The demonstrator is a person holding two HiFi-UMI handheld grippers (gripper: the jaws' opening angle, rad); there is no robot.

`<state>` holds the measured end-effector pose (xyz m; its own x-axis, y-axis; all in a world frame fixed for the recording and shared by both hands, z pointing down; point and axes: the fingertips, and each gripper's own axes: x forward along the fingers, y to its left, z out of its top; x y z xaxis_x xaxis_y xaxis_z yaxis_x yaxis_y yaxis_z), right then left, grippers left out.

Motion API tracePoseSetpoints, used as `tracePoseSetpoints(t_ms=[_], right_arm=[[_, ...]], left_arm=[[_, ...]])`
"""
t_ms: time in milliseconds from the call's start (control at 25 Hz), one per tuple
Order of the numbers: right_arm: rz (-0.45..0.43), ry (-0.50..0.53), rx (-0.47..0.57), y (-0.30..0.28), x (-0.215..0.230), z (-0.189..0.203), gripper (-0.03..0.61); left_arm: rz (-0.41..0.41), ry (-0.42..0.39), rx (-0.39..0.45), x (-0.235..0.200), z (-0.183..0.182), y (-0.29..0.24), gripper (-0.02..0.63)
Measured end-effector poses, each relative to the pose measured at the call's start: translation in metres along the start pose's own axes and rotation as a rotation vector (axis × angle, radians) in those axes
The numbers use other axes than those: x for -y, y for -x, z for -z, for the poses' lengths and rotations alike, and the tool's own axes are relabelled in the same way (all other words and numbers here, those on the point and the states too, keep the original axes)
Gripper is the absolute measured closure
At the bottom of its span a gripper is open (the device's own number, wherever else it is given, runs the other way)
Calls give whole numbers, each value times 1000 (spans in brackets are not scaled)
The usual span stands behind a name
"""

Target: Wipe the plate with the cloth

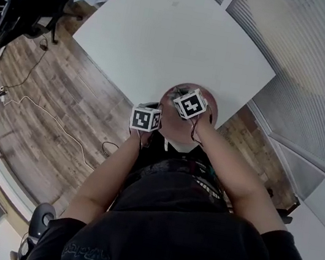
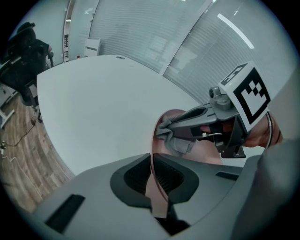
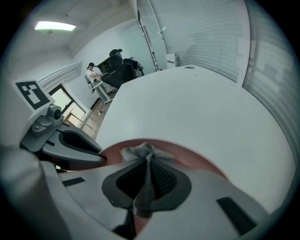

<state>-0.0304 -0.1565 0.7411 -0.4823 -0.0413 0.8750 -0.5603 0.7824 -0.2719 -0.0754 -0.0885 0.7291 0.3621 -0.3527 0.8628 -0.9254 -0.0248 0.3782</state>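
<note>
I count two claws, one plate and one cloth. My left claw (image 2: 151,161) pinches the rim of the plate (image 2: 158,194), which runs edge-on between its ribbed black pads; the plate is thin, pink, round and smooth. My right claw (image 3: 149,165) is clamped on the cloth (image 3: 146,153), a grey, coarse-knit wad that bunches out past its tips and sits against the plate's face just ahead of them. Both claws sit close together and pitch steeply down, with two bare forearms (image 1: 229,172) converging behind them. Beyond the claws spreads one table (image 3: 197,103), white, smooth and round-cornered. Past it lies wood-plank floor (image 1: 41,111).
</note>
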Motion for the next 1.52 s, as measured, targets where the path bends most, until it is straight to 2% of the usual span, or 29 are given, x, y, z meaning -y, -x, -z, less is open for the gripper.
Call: tracePoseSetpoints(t_ms=[120,320,880,1120,1520], right_arm=[[-45,49,-2,-4,-24,-2,540],[-100,68,-6,-7,-52,4,540],[-177,6,-72,-2,-102,59,540],[-158,-41,-104,1,-109,80,541],[-72,-80,-237,22,-100,127,540]], left_arm=[[3,10,-2,-1,0,1,584],[8,45,0,-5,-4,1,588],[15,59,15,-8,-6,-3,588],[24,38,13,-8,-7,-4,588],[28,3,25,-3,-6,-4,588]])
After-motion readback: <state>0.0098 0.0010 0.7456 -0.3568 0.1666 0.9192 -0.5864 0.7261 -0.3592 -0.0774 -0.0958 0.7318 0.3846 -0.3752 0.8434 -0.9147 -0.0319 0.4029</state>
